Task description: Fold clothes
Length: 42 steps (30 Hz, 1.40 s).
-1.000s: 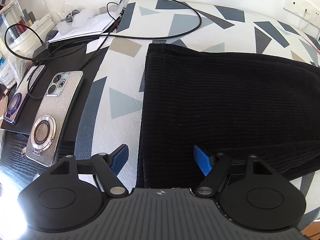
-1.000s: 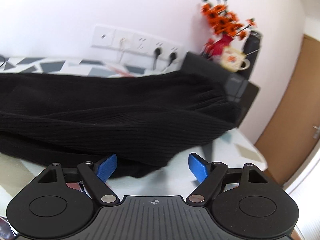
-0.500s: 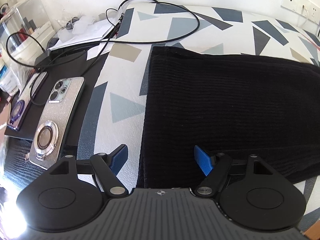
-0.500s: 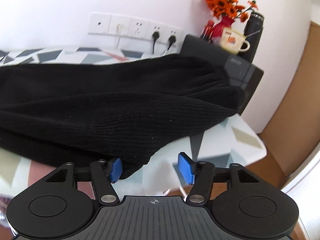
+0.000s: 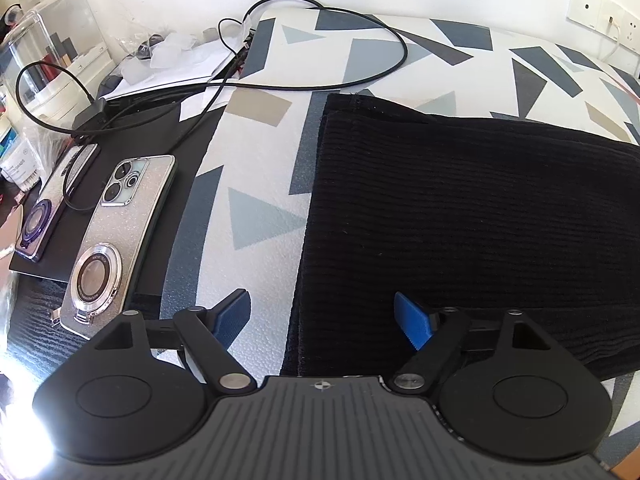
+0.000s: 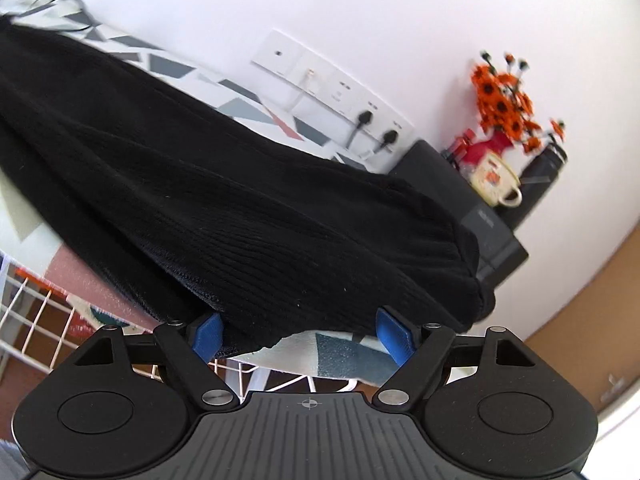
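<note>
One black knit garment [image 5: 472, 220], 3 o'clock. Two phones: glitter phone [image 5: 116, 240], 9 o'clock, second phone [image 5: 52, 208] further left. One mug [image 6: 494, 178], one orange flower bunch [image 6: 504, 104], 2 o'clock. Two plugs [image 6: 365, 117] in sockets.

Hardly any lettering can be read; on a white container [image 5: 18, 162] at the far left edge of the left wrist view, left of the silver phone [image 5: 116, 236], a line of dark capitals shows, too small to make out; the ring on the back of that phone carries tiny engraved print, also illegible; in the right wrist view, the black box [image 6: 476, 216] below the mug [image 6: 496, 178] bears a short pale brand mark on its side, blurred beyond reading.
</note>
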Each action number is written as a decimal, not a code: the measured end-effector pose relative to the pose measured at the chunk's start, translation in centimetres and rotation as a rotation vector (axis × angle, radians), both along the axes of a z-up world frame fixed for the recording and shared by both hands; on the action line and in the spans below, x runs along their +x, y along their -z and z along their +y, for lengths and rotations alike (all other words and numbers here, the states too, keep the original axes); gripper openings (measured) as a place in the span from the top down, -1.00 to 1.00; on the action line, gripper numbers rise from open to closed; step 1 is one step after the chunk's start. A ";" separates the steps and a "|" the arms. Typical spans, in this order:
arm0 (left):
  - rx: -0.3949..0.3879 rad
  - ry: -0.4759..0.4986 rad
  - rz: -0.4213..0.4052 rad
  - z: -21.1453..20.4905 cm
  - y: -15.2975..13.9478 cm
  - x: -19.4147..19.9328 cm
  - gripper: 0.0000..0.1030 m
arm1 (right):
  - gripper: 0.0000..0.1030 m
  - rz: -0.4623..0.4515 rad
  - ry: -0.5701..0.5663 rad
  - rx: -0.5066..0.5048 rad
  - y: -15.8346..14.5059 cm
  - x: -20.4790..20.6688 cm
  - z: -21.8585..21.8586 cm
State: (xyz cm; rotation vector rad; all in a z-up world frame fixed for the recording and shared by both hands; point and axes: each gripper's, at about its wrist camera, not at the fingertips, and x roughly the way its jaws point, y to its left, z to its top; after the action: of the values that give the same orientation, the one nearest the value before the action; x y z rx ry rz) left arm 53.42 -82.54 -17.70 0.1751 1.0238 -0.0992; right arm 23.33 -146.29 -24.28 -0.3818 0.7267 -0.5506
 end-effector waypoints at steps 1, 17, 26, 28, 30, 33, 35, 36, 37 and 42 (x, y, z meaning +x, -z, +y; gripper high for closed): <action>-0.003 -0.004 0.001 0.1 0.0 0.1 -0.58 | -0.25 -0.002 0.003 0.020 -0.1 0.1 0.0; 0.045 -0.063 -0.049 -0.1 0.1 0.9 -0.64 | 0.74 0.020 -0.004 0.113 0.4 7.0 0.0; 0.065 -0.113 -0.082 -0.6 0.3 2.4 -0.67 | 0.74 0.025 -0.043 0.094 0.6 17.3 -1.7; 0.082 -0.115 -0.094 -0.9 0.3 2.8 -0.68 | 0.74 0.025 -0.070 0.084 0.8 20.0 -2.1; 0.106 -0.114 -0.108 -1.1 0.3 3.5 -0.70 | 0.74 0.024 -0.099 0.076 0.9 22.6 -2.5; 0.134 -0.127 -0.119 -1.3 0.2 4.4 -0.71 | 0.75 0.019 -0.149 0.078 0.8 26.0 -3.1; 0.145 -0.135 -0.120 -1.3 0.1 4.9 -0.71 | 0.76 0.019 -0.160 0.100 0.4 26.6 -3.5; 0.151 -0.138 -0.121 -1.3 0.0 5.1 -0.71 | 0.76 0.017 -0.164 0.113 0.2 26.6 -3.7; 0.153 -0.135 -0.121 -1.2 0.0 5.1 -0.71 | 0.76 0.015 -0.167 0.127 -0.1 26.6 -3.9; 0.149 -0.106 -0.131 -0.6 0.0 4.8 -0.71 | 0.76 -0.031 -0.143 0.112 -0.8 18.9 -4.8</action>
State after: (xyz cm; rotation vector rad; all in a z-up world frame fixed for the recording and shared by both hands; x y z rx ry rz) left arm 58.21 -83.18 -17.71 0.2590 0.9082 0.0840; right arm 42.26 -151.13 -23.49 -0.3177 0.6915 -0.3781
